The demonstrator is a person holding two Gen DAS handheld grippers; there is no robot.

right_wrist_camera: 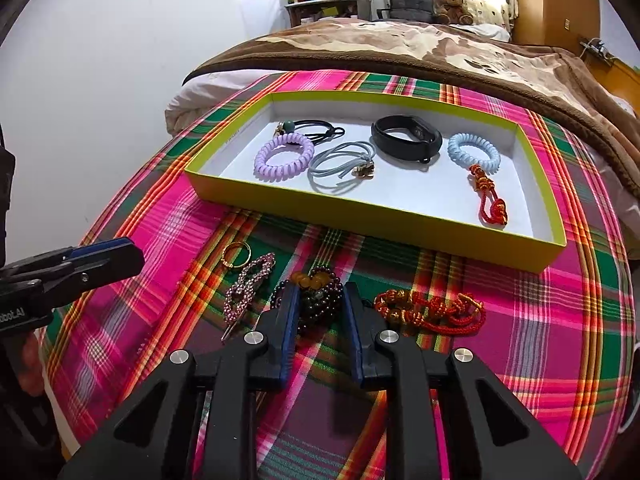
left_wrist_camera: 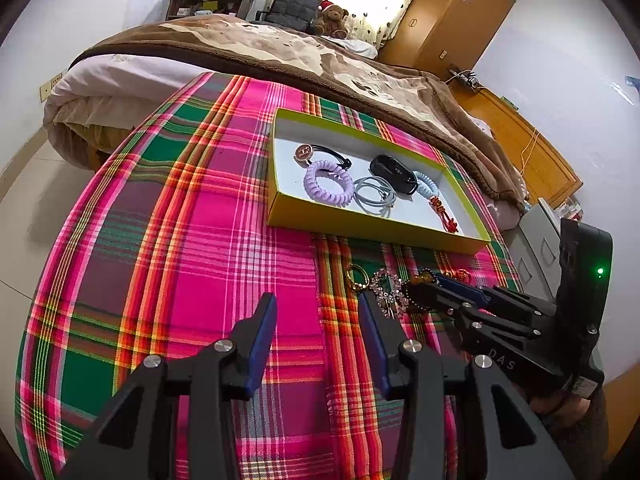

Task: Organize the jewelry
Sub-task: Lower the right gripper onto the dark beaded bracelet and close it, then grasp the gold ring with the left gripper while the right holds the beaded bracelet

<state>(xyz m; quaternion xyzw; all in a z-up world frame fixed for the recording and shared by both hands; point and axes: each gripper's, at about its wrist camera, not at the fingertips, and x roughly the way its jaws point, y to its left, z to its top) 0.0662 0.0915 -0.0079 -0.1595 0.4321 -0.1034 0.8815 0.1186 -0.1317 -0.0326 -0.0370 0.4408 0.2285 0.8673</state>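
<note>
Beaded bracelet [right_wrist_camera: 320, 296] pinched by right hand-held gripper [right_wrist_camera: 320, 312], rhinestone clip [right_wrist_camera: 250, 284] and red cord bracelet [right_wrist_camera: 432, 308] flanking; left hand-held gripper [left_wrist_camera: 318, 336] gapes empty.

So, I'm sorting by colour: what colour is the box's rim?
Yellow-green box rim, clearest in the right wrist view.

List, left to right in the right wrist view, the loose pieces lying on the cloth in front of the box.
Gold ring → pink rhinestone hair clip → dark beaded bracelet, between the right hand-held gripper fingers → red cord bracelet.
</note>
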